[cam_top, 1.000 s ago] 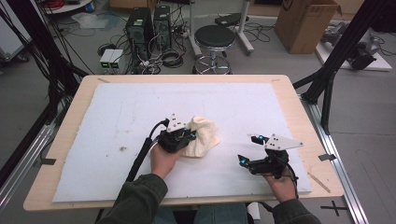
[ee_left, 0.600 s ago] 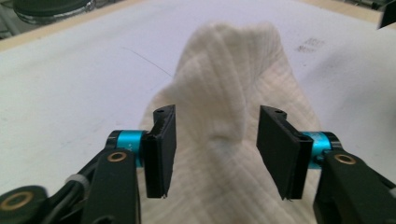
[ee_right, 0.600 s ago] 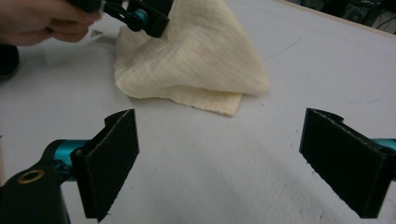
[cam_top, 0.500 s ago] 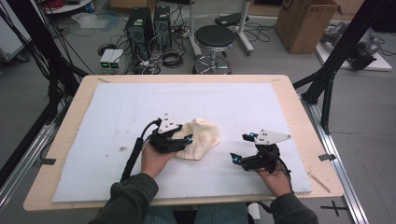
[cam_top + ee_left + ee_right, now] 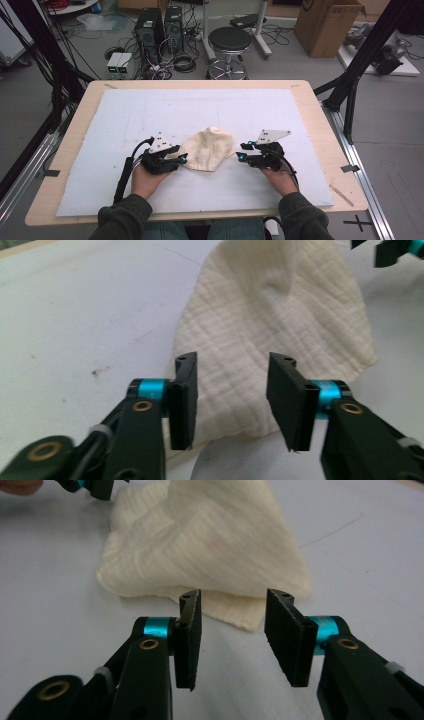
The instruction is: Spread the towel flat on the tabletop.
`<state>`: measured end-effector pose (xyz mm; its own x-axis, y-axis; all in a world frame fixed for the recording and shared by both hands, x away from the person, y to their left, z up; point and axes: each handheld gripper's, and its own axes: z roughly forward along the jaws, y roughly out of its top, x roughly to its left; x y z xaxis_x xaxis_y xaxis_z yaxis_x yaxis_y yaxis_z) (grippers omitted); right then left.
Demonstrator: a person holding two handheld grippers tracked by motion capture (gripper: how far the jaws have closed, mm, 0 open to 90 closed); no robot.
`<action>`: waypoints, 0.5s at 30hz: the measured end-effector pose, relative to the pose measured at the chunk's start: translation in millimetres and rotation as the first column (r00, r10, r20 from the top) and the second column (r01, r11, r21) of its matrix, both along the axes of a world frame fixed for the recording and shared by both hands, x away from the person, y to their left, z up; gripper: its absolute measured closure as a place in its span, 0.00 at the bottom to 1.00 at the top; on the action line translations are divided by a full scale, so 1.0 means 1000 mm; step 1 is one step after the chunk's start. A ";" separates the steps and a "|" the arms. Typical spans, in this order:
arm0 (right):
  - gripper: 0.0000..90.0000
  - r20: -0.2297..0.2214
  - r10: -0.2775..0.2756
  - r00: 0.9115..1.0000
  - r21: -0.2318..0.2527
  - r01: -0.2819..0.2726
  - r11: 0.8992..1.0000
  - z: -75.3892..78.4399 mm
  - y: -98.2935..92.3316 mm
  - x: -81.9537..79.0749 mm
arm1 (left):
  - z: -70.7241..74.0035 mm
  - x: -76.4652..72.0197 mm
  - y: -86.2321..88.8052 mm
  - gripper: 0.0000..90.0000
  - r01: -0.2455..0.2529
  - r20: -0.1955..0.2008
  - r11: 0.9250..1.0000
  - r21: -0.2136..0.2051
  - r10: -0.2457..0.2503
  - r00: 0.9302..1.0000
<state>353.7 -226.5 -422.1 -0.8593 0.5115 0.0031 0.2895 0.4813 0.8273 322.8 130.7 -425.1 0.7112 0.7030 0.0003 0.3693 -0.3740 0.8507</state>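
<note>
Left gripper view: cloth [image 5: 270, 330] top edge cut off.

White mat [image 5: 150, 115] bare on all sides of the cream cloth [image 5: 207, 148]. Cloth heap is the sole obstacle, between left gripper [image 5: 181, 159] and right gripper [image 5: 241, 152].

Legible text, labels, brands, numbers — none. One sign only: a black cross mark [image 5: 361, 222] on the floor, behind and to the outer side of the right tongs [image 5: 241, 151], past the table edge. The cardboard box [image 5: 327, 25] far ahead carries print — too small to read.
</note>
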 end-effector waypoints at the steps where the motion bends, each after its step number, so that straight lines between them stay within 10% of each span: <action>1: 0.72 -0.004 0.012 1.000 -0.027 -0.012 1.000 -0.003 0.003 0.001 | -0.002 0.002 0.000 0.67 0.003 -0.015 1.000 0.009 -0.003 1.000; 15: 0.78 -0.095 0.018 0.995 -0.092 -0.027 0.995 -0.014 0.032 0.028 | -0.018 0.021 0.000 0.80 -0.021 -0.119 0.997 0.075 0.030 0.992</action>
<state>381.9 -194.7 -436.6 -0.8686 0.4940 0.0378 0.3525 0.5626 0.7479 344.2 130.3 -442.8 0.6912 0.7220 -0.0312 0.4771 -0.4235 0.7701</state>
